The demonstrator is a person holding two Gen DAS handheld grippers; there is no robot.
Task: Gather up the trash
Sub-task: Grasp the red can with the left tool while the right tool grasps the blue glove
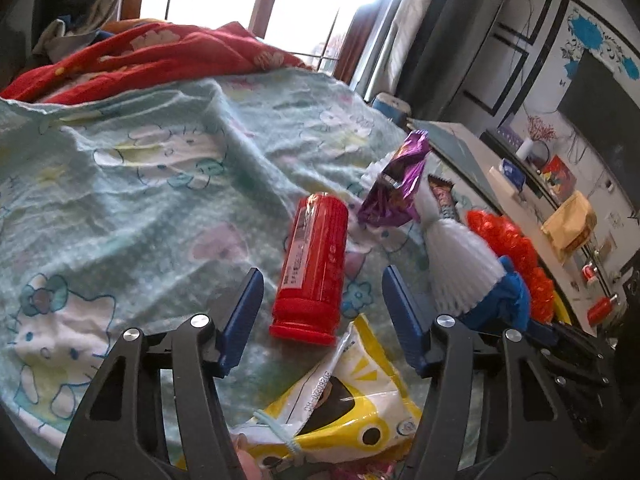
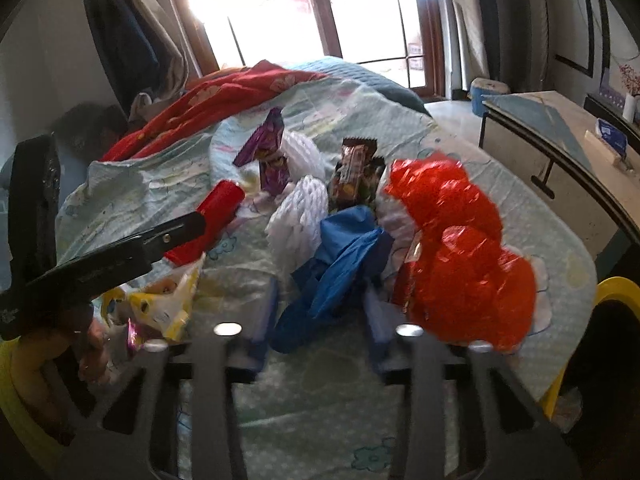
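Observation:
Trash lies on a pale green cartoon bedsheet point(image 1: 120, 184). A red plastic canister point(image 1: 314, 264) lies between and just beyond my open left gripper point(image 1: 320, 300). A yellow snack bag point(image 1: 344, 400) lies under the left jaws. A purple wrapper point(image 1: 400, 180), white foam net point(image 1: 460, 264), blue rag point(image 1: 508, 300) and red mesh point(image 1: 512, 248) lie to the right. My right gripper point(image 2: 320, 312) is open with the blue rag point(image 2: 344, 256) between its blurred fingers. The red plastic bag point(image 2: 460, 248) sits right of it. The red canister point(image 2: 212, 216), purple wrapper point(image 2: 272, 152), foam nets point(image 2: 300, 216) and brown candy wrapper point(image 2: 352, 172) lie beyond.
A red blanket point(image 1: 132, 56) is heaped at the head of the bed. A low table point(image 2: 560, 140) stands to the right. A yellow bin rim point(image 2: 616, 288) shows at the bed's right edge. The left gripper's body point(image 2: 100, 264) crosses the right wrist view.

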